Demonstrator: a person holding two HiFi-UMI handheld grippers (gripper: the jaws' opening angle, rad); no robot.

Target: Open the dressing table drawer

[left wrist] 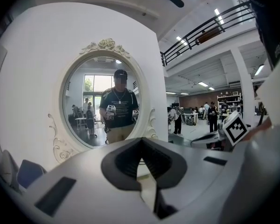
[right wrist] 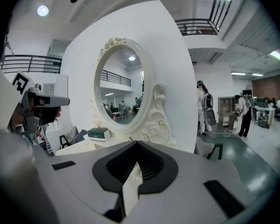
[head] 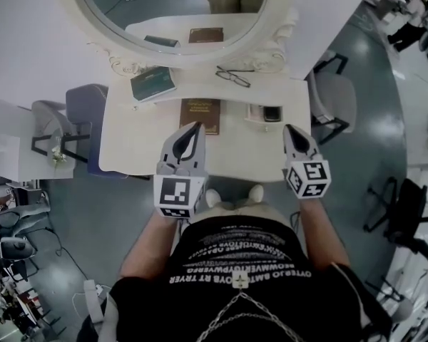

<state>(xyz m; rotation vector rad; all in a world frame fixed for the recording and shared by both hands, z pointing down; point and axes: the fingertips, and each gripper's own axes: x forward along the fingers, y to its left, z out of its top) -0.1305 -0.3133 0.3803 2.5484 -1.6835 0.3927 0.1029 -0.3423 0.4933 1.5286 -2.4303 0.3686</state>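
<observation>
Standing in front of the white desk [head: 139, 144], the person holds both forearms forward from the body with the elbows bent, and each hand carries one hand-held gripper. The two are side by side and well apart, at about the same height, and both point away from the person toward the oval mirror [head: 171, 6] at the back of the desk, tilted only a little downward.

The left hand-held gripper [head: 195, 127] is in the air over the front part of the desk, above the near end of a brown book [head: 200, 112] that lies flat there. In its own view the two jaws meet at the tips with nothing between them, so it is closed and empty. The right hand-held gripper [head: 291, 128] is over the right front corner of the desk. Its jaws are also pressed together on nothing, and it touches no object.

Farther back on the desk are a green book [head: 153, 84], lying to the left near the mirror frame, and a pair of glasses [head: 233, 77], right of the middle.

The drawer belongs to the front of the desk, under the top. From above, the top edge covers it, and no view shows its face or handle. Neither hand-held gripper is near that front edge from below.
</observation>
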